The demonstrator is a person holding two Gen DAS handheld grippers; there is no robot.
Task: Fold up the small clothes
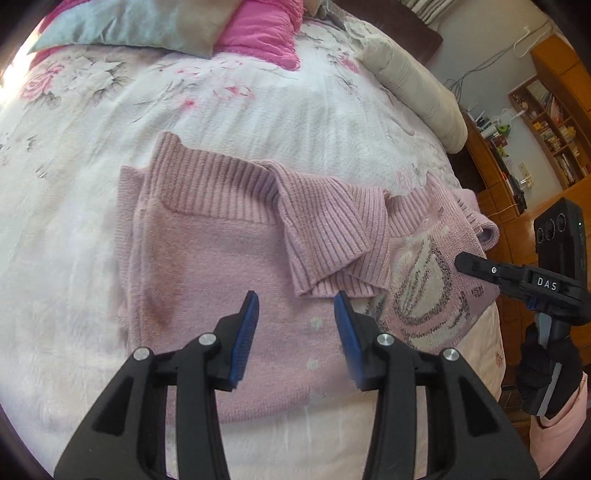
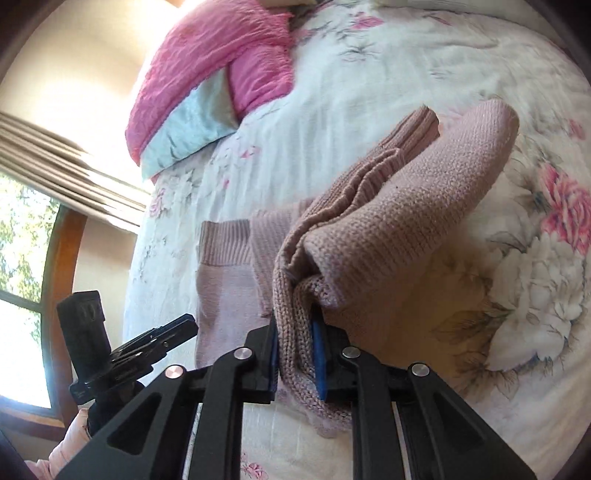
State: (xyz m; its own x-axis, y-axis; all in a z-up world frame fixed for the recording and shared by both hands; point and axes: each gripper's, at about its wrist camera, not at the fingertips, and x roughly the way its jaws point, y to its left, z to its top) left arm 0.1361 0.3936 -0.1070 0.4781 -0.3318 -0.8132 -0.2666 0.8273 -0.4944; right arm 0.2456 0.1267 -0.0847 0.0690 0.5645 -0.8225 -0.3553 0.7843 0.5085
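Note:
A small pink knit sweater (image 1: 207,266) lies on the floral bedspread (image 1: 240,110), one ribbed sleeve (image 1: 328,236) folded across its middle. My left gripper (image 1: 295,314) hovers open over the sweater's lower body, nothing between its blue pads. At the sweater's right edge, in the left wrist view, is my right gripper (image 1: 461,264), held by a dark-gloved hand (image 1: 546,369). In the right wrist view my right gripper (image 2: 295,354) is shut on a lifted fold of the sweater (image 2: 399,221), which rises away from it. The left gripper (image 2: 184,325) shows at lower left there.
Pink and pale blue pillows (image 1: 155,26) lie at the head of the bed, a cream bolster (image 1: 417,85) along its right side. Wooden shelves (image 1: 546,122) stand beyond the bed's right edge. A window (image 2: 22,240) with a wooden frame is on the other side.

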